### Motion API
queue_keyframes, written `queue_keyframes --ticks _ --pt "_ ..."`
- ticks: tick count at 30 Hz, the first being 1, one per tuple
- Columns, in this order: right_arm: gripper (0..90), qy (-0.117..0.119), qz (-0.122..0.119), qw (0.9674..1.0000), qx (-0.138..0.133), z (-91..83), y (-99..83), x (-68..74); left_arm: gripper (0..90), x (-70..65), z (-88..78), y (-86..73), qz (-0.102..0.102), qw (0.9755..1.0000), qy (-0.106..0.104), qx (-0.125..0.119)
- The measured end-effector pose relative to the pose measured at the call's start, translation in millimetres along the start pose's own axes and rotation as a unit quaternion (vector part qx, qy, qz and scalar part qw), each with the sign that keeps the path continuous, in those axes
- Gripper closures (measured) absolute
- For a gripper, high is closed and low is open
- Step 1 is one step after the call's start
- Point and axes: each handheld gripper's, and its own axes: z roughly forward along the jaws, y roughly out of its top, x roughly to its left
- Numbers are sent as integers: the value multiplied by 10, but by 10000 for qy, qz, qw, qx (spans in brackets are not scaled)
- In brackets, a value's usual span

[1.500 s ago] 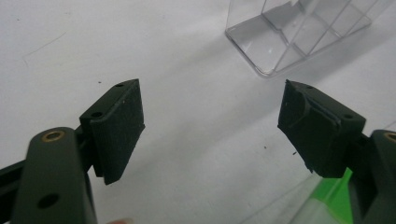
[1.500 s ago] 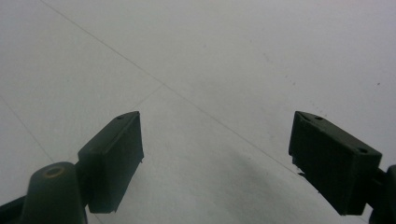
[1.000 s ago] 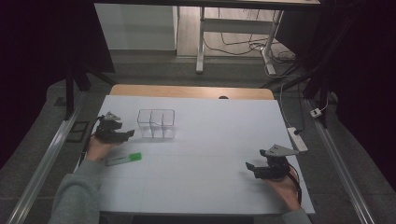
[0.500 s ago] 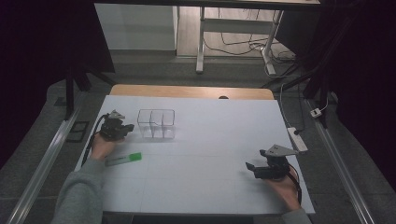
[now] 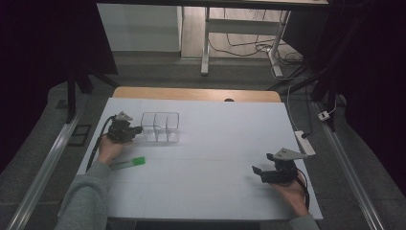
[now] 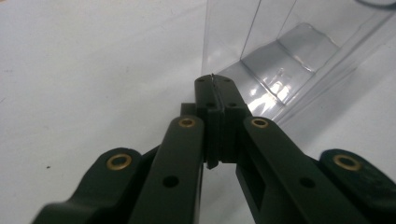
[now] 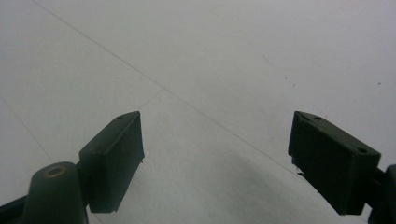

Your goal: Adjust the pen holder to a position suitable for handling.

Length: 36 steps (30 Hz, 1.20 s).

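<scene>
A clear container [image 5: 161, 127] with three compartments stands on the white table [image 5: 210, 143] at the left. My left gripper [image 5: 138, 129] reaches it from the left. In the left gripper view the pads [image 6: 215, 93] are pressed together, and the container's [image 6: 289, 51] thin side wall runs edge-on into the seam between them. A slim pen-like thing with a green end [image 5: 129, 163] lies just in front of the left hand. My right gripper [image 5: 257, 170] rests low at the right front; its jaws stand wide apart over bare table [image 7: 215, 158].
A white power strip [image 5: 305, 143] lies at the table's right edge. A wooden strip [image 5: 196, 94] runs along the far edge. Metal rails flank the table, and cables and a desk frame lie on the floor beyond.
The left gripper has edged right up to the container's left wall and its jaws have come together. The right hand has kept still.
</scene>
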Motion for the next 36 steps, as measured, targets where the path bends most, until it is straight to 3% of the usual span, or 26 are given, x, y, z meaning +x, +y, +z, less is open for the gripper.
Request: queue_keyframes --ticks 4,8,13,30,36 --pt "174 -56 -8 10000 29 -13 1 -9 890 -37 18 27 83 9999 60 10" --pt "174 -47 -25 10000 18 -14 1 -6 890 -26 14 34 -20 10000 11 -18" --pt "174 -34 -23 10000 27 -4 -1 -3 890 -44 21 43 -5 10000 19 -4" --pt "176 -27 -52 10000 27 -1 15 19 889 -168 103 119 187 9998 -43 71" --pt "175 -42 -66 10000 38 -3 17 22 889 -195 138 145 171 9998 -55 70"
